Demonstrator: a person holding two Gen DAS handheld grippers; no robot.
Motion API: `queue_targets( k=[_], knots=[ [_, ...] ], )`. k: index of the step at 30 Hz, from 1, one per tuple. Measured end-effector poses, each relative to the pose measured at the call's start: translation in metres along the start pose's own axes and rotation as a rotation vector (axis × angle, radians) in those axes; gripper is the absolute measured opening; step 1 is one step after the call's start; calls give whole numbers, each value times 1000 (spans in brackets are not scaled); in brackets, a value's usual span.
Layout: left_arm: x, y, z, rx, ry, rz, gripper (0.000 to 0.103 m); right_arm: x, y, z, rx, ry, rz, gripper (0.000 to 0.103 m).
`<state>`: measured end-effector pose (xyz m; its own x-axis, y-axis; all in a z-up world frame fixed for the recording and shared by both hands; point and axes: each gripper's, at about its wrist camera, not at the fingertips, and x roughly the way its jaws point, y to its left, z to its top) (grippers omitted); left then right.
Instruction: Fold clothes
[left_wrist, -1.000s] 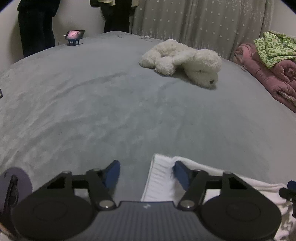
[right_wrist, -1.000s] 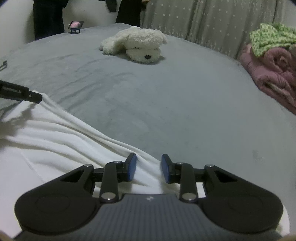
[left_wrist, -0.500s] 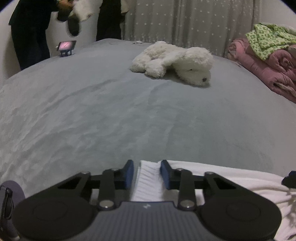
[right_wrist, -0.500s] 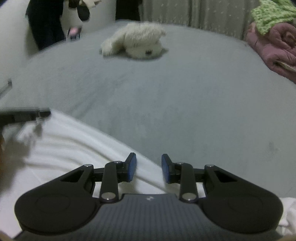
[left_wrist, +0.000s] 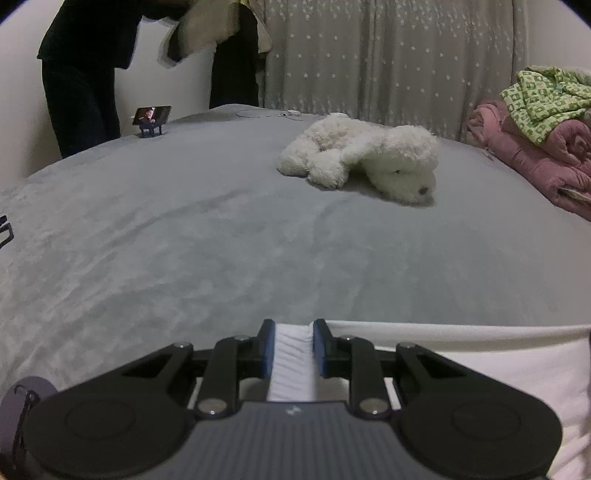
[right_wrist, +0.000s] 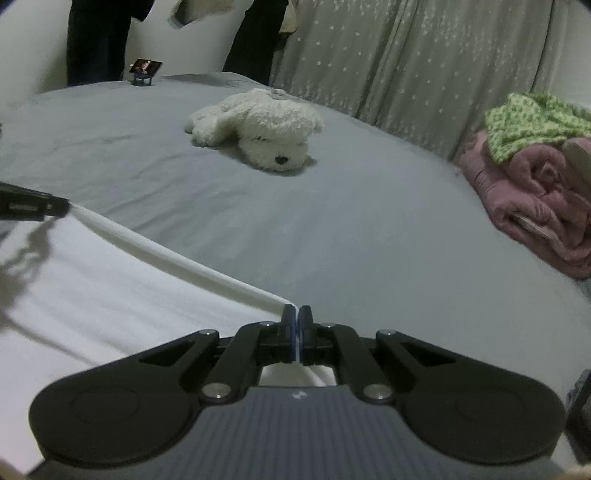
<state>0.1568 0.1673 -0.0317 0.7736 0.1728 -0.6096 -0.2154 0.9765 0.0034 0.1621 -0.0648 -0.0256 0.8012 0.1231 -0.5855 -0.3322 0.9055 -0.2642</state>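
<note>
- Both views are dim and flat, with soft indoor light and a grey-green cast; no lamp or window shows.
- Fine grain lies over the grey bedspread (left_wrist: 221, 240), smearing its texture.
- The white garment (right_wrist: 92, 288) is the brightest area and nearly blown out toward 8 o'clock in the right wrist view.
- Soft-edged shadows cross that cloth at 9 o'clock.
- Fisheye bending curves the bed into a dome; dark vignette fills the top corners.
- The standing person (left_wrist: 81, 66) at 11 o'clock is motion-blurred.
- The plush dog (left_wrist: 362, 162) casts only a faint shadow.
</note>
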Motion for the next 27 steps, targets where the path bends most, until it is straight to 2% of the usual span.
queue_targets(
  k=[4, 6, 7, 8, 9, 12, 13, 14, 18, 22, 27],
  knots=[
    [5, -8, -7, 65, -27, 31, 23, 29, 11, -12, -23, 71, -17, 2],
    [1, -12, -7, 91, -34, 37, 26, 29, 15, -18, -21, 51, -43, 4],
    [-1, -12, -7, 101, -33, 33, 28, 26, 14, -18, 1, 47, -46, 9],
    [-3, -13, -8, 110, -32, 29, 36, 22, 11, -17, 34, 48, -37, 14],
    [-6, -12, -7, 107, -21, 11, 47, 17, 7, -16, 62, 50, -23, 16],
    [-20, -6, -6, 61, 16, -77, 63, -3, -3, -16, 95, 47, -2, 37],
    [-25, -6, -6, 52, 32, -107, 66, -10, -6, -17, 95, 44, -2, 41],
    [-30, -5, -5, 43, 49, -137, 70, -16, -9, -18, 92, 43, -4, 41],
    [-52, -3, -1, 35, 92, -223, 74, -47, -21, -28, 94, 42, -13, 43],
    [-82, 5, 5, 16, 108, -284, 80, -72, -36, -41, 99, 36, -17, 52],
    [-114, 17, 14, -12, 95, -293, 87, -102, -54, -57, 125, 24, -36, 56]
  ],
)
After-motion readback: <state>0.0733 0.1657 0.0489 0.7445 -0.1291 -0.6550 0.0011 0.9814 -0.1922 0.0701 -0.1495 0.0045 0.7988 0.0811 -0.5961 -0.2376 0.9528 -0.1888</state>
